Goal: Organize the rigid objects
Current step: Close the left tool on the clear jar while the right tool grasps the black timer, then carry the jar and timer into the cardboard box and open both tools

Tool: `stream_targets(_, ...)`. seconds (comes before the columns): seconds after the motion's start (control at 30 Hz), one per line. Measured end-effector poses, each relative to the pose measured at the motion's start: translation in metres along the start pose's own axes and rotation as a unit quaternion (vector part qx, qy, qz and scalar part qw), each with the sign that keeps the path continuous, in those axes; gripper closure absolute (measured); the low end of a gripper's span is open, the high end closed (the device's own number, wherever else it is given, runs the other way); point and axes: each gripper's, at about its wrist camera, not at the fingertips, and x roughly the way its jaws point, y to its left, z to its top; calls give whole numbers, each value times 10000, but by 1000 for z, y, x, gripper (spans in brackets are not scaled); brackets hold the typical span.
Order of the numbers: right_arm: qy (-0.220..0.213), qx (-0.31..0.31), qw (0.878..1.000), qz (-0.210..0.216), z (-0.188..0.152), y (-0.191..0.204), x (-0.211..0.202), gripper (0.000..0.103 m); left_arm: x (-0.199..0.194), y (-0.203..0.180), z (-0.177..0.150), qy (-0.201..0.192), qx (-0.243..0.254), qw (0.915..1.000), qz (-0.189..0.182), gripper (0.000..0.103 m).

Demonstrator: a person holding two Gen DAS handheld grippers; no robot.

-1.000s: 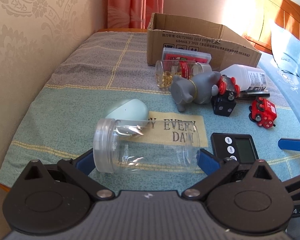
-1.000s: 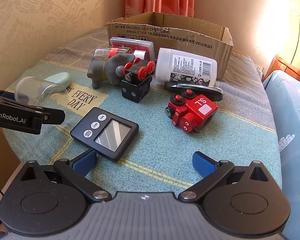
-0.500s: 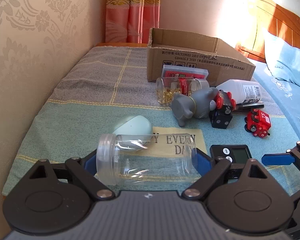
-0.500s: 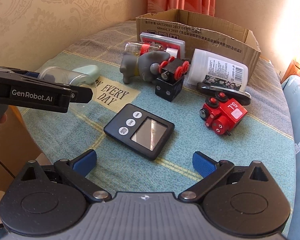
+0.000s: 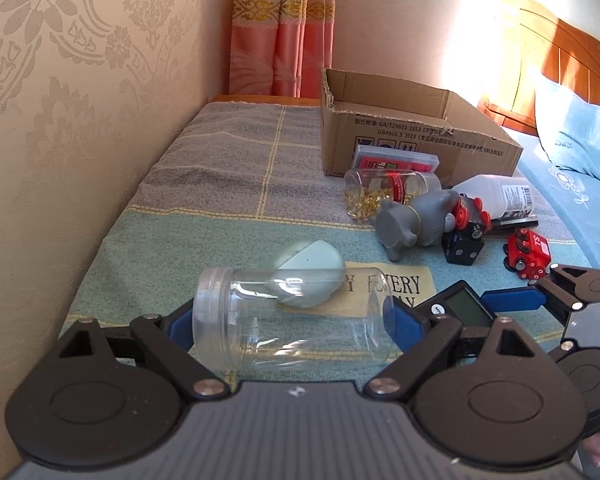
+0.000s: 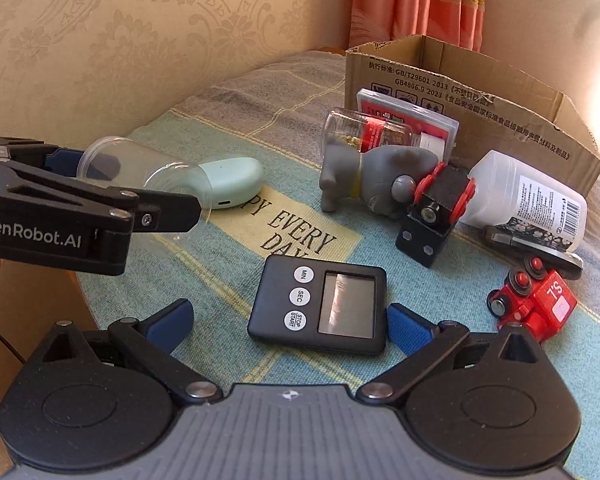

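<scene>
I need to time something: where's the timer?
In the right wrist view the timer lies between the open right gripper's fingers, just below the "EVERY DAY" patch.

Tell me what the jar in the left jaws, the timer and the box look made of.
Jar: clear plastic, probably; glossy, and the cloth shows through it.
Timer: hard black plastic, matte, with white buttons and a reflective screen.
Box: brown corrugated cardboard, dull, with ragged torn edges and printed text.

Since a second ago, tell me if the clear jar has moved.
Yes. The clear jar, clamped in the left gripper, has lifted off the tablecloth; it now overlaps the mint earbud case.
</scene>
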Motion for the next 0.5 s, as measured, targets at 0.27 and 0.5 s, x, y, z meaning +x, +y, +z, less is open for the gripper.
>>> stream_targets(0.27,26,-42,9993,-362,5,1,0,23,-1,1,5,-20,84,10000,-37,11)
stream_targets(0.5,122,-22,9991,-395,7,-1,-3,29,0,-1,12,40,225,9997,-91,11)
